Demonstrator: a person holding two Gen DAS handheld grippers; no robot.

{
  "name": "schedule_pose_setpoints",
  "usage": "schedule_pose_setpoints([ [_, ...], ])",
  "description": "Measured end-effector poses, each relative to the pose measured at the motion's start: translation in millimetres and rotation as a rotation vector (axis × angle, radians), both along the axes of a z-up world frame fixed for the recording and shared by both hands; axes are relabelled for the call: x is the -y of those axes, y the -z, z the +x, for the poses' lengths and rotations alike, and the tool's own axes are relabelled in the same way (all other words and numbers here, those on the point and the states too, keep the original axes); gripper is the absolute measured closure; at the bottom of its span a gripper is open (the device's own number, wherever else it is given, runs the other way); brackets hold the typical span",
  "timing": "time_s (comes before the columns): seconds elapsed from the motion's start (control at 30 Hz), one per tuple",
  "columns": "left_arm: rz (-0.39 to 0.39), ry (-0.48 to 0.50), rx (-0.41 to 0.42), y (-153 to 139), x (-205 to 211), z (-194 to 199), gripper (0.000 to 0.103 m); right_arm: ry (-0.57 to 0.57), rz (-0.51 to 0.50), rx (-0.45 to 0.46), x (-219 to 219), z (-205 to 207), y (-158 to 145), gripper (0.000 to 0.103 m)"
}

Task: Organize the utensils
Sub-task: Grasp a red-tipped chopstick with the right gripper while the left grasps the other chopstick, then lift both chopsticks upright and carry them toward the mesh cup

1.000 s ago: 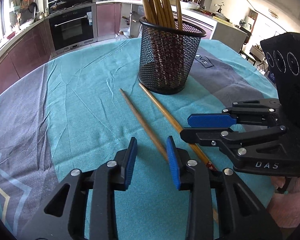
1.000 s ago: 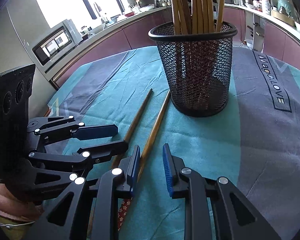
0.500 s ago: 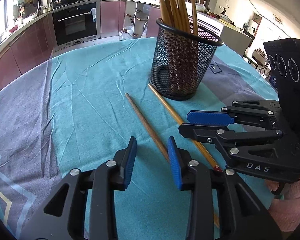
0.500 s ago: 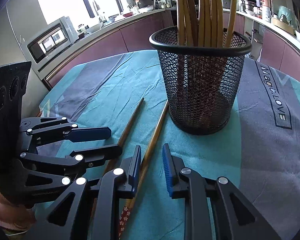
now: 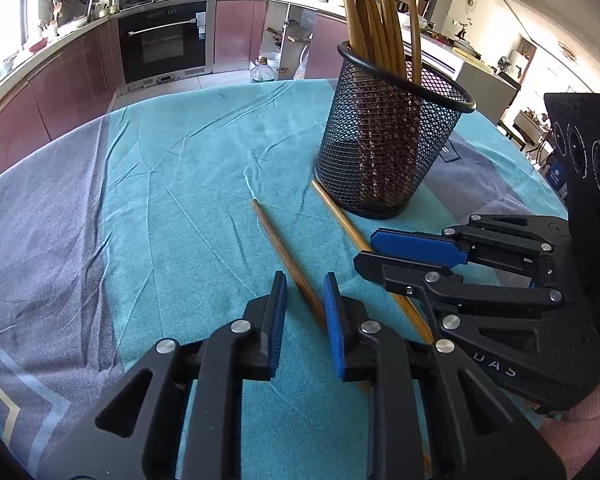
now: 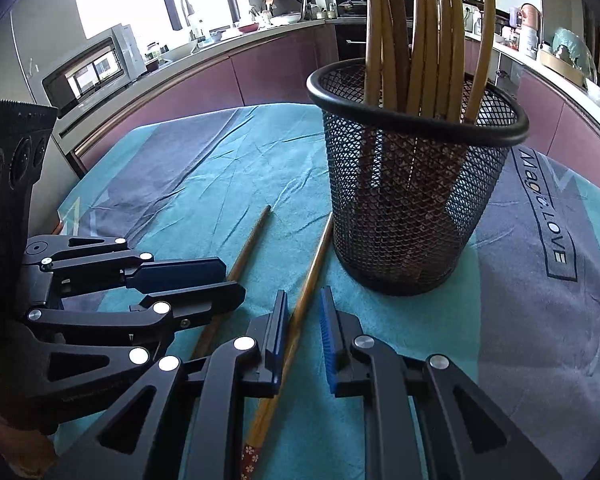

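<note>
A black mesh cup stands on the teal cloth with several bamboo chopsticks upright in it. Two chopsticks lie flat in front of it. The darker chopstick runs between the jaws of my left gripper. These jaws are closing, and a gap still shows beside the stick. The lighter chopstick, with a red patterned end, lies between the jaws of my right gripper. Those jaws are closing too, with the stick near one pad and clear of the other.
The tablecloth has grey bands and printed lettering to the right of the cup. Kitchen counters and an oven ring the table. A pink sleeve shows at the near right edge.
Both grippers have slid a little closer to the cup, which looks larger. Both pairs of jaws have narrowed around their chopsticks. The chopsticks still lie flat on the cloth.
</note>
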State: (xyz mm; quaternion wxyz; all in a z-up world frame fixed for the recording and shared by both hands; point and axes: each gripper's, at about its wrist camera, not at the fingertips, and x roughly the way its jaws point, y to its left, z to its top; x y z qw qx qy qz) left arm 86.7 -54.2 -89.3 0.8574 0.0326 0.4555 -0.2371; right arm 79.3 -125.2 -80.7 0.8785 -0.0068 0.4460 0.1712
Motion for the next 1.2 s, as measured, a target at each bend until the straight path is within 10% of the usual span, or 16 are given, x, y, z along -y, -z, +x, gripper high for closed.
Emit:
schedule_pose_setpoints([
  [1.2, -0.058, -0.086, 0.022, -10, -18, -18, 0.093, -0.004, 0.187, 0.02, 32, -23, -26, 0.098],
])
